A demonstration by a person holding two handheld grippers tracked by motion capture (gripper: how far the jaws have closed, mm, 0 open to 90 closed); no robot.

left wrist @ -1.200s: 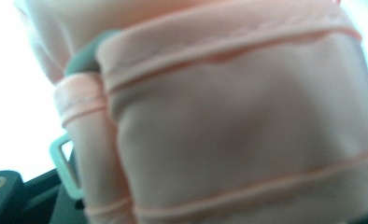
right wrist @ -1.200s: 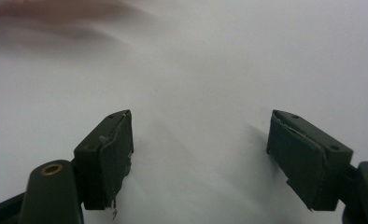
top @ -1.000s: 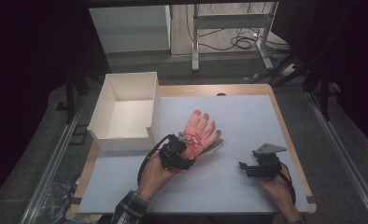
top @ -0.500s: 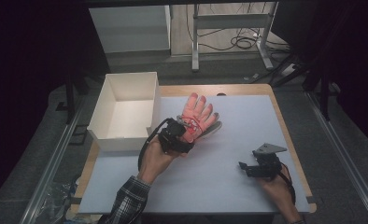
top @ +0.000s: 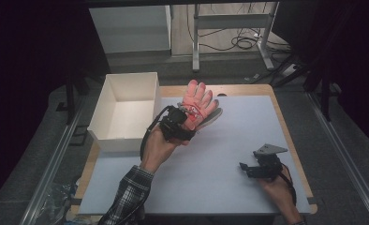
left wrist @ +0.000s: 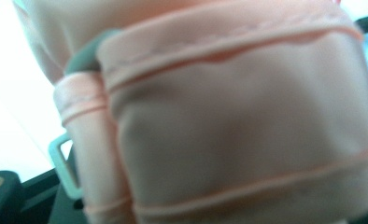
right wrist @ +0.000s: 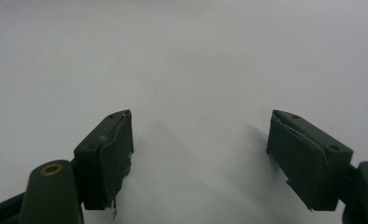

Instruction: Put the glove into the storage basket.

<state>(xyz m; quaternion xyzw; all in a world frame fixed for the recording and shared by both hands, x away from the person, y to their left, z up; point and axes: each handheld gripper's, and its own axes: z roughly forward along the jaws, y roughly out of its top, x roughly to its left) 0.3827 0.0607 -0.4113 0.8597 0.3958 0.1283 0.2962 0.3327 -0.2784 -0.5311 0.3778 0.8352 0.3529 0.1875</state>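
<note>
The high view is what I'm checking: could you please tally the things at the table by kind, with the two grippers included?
Pink glove, held in the left gripper: 1
White box, open-topped, at the table's left edge: 1
Grippers: 2, the left gripper shut on the glove, the right gripper open over the white mat
Total: 4

My high view looks forward and down from my side of the tabletop (top: 248, 140), taking in all four edges and the white box (top: 126, 112) at the far left corner. My left gripper view sits pressed up against the pink glove (left wrist: 229, 126), blurred by nearness. My right gripper view looks low across the same pale tabletop (right wrist: 187, 60) near its right edge.
</note>
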